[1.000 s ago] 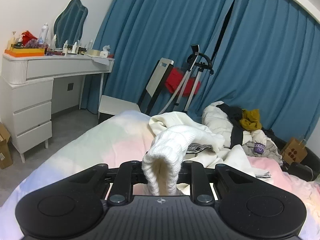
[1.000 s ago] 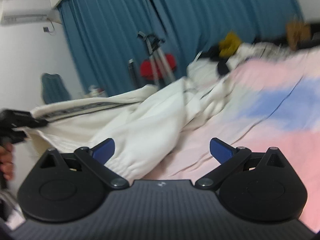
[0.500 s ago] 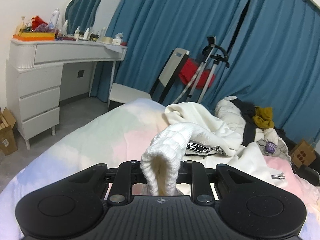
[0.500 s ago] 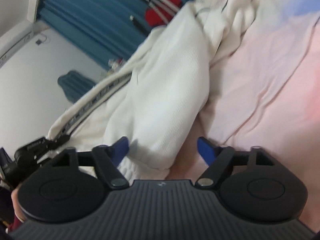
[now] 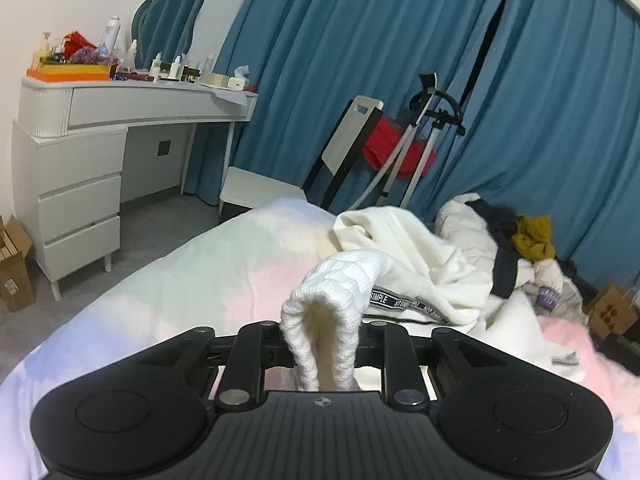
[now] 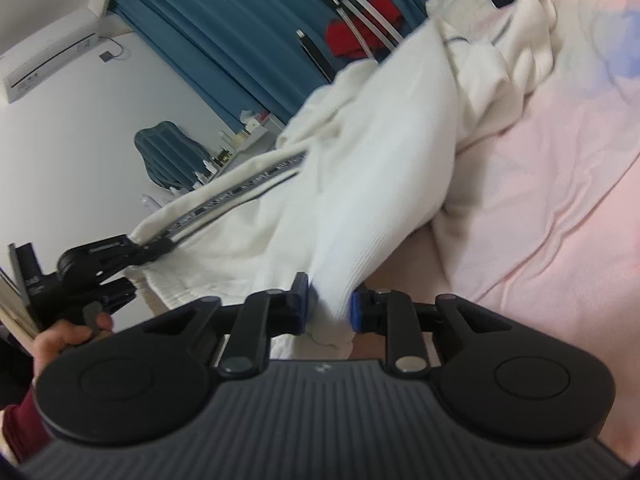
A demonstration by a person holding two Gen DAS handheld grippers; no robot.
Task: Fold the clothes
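Observation:
A white knit garment (image 5: 404, 256) with a black lettered stripe lies stretched over the pastel bed (image 5: 192, 292). My left gripper (image 5: 320, 344) is shut on its ribbed white cuff (image 5: 328, 304), which stands up between the fingers. In the right wrist view the same garment (image 6: 360, 184) runs from the far bed to my right gripper (image 6: 327, 306), whose blue pads (image 6: 300, 300) are shut on a narrow end of it. The left gripper (image 6: 160, 246) shows there too, at the left, clamped on the striped edge and held by a hand (image 6: 64, 340).
A pile of clothes (image 5: 516, 248) sits at the far right of the bed. Behind it stand a chair (image 5: 344, 152) with a red garment, a garment steamer (image 5: 424, 128) and blue curtains (image 5: 400, 60). A white dressing table (image 5: 80, 152) is at the left, a cardboard box (image 5: 14, 276) beside it.
My right gripper swung down toward the garment and closed on its end; a second ago it was open. The left gripper kept its hold on the cuff and shifted slightly.

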